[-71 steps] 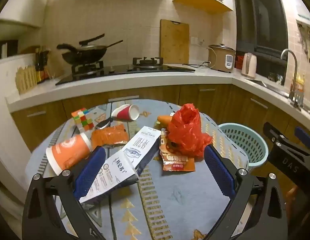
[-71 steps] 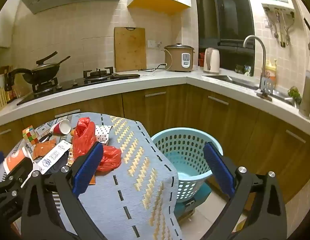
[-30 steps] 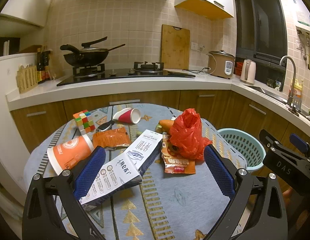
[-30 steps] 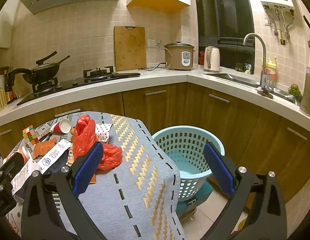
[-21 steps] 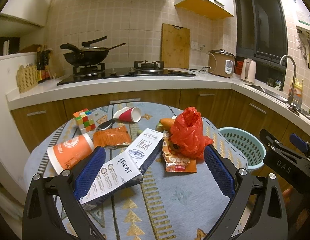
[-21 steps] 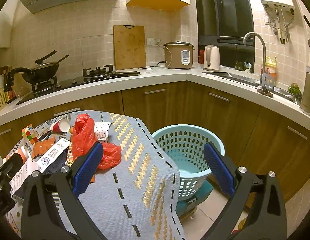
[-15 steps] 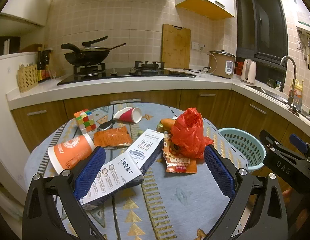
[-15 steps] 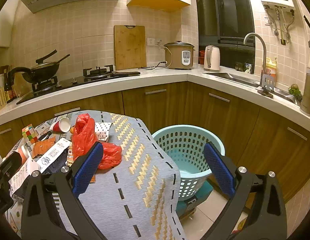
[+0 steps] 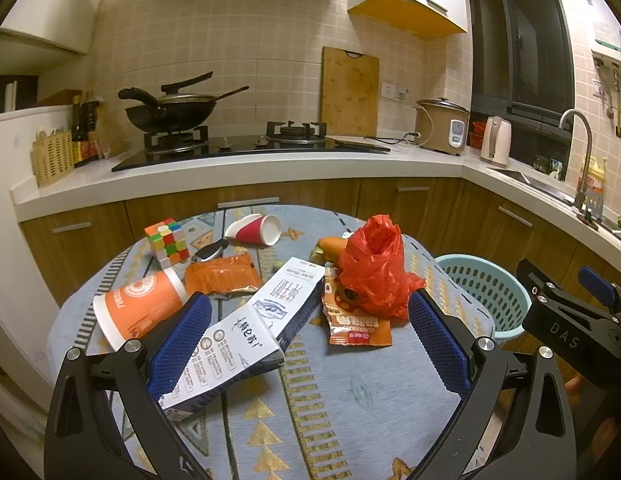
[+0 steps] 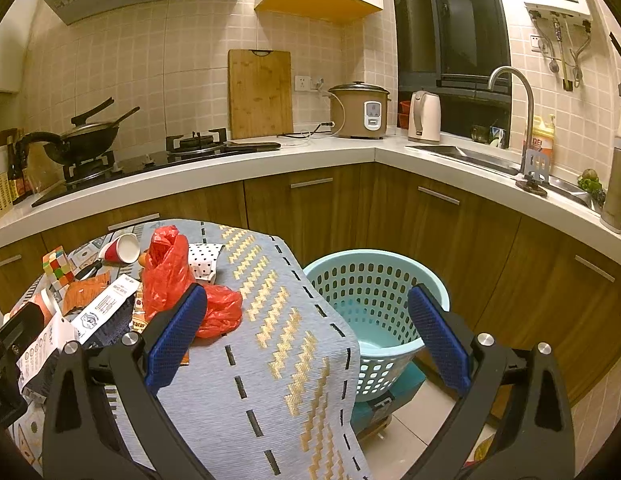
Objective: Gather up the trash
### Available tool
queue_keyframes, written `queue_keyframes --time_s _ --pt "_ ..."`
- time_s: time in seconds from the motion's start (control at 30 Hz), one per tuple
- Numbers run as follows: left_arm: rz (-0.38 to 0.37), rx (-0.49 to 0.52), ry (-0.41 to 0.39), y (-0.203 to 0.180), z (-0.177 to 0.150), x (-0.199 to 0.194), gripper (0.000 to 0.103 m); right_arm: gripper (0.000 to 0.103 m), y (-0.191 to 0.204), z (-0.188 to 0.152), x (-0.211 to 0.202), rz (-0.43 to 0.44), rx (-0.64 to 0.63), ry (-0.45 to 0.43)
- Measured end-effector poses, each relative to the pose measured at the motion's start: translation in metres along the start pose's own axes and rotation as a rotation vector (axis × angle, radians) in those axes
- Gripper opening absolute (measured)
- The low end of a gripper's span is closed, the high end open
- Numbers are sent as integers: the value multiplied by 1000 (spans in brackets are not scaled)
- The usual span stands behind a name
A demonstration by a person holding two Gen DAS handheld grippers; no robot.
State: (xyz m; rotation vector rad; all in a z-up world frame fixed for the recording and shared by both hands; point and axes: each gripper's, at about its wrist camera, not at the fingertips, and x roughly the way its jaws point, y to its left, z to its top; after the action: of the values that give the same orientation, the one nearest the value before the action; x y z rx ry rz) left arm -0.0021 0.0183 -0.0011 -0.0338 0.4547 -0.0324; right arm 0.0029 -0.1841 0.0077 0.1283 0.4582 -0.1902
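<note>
Change since 2.4 s ago: the left view is seen to have risen and levelled slightly; the litter is unmoved and nothing has been lifted. Collection is judged not yet begun.
Left gripper (image 9: 308,338): spread wide, nothing held; hovering above the near table (image 9: 350,400) edge.
Right gripper (image 10: 306,326): spread wide, nothing held; aimed past the table's right edge.
White carton (image 9: 254,328): lying flat at 11 o'clock of the left gripper, its near end beside the left finger (image 9: 178,344).
Red plastic bag (image 9: 372,276): at 1 o'clock of the left gripper, resting on an orange snack packet (image 9: 356,326).
Orange paper cup (image 9: 138,304): on its side at 10 o'clock.
Red cup (image 9: 256,230): tipped over, far side, 12 o'clock.
Blue basket (image 10: 370,300): on the floor beside the table, appearing empty, at 1 o'clock between the right gripper's fingers.
Non-trash, judged: 1 puzzle cube (image 9: 168,242).
</note>
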Motion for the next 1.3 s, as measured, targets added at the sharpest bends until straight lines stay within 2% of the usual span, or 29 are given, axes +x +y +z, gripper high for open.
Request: queue_keyframes --time_s 0.5,0.77,0.9,0.97,1.07,1.2,1.3 --pt "4 -9 5 2 -3 3 95 96 4 -2 2 -10 -12 1" --pt "23 7 4 30 -18 -2 95 95 12 -2 -3 -20 -53 -17" --pt "56 3 29 59 -31 -5 95 74 19 -2 -7 -1 -74 -28" --pt "96 -23 53 78 -37 -5 95 67 23 -4 -6 16 -83 -22" --pt "103 -76 114 102 -44 4 96 56 30 -6 -6 38 -98 -14" --pt "101 -112 193 118 -55 20 95 55 37 -8 -6 67 -107 -3" --pt "60 -144 275 120 -65 33 94 55 37 -8 -6 69 -103 1"
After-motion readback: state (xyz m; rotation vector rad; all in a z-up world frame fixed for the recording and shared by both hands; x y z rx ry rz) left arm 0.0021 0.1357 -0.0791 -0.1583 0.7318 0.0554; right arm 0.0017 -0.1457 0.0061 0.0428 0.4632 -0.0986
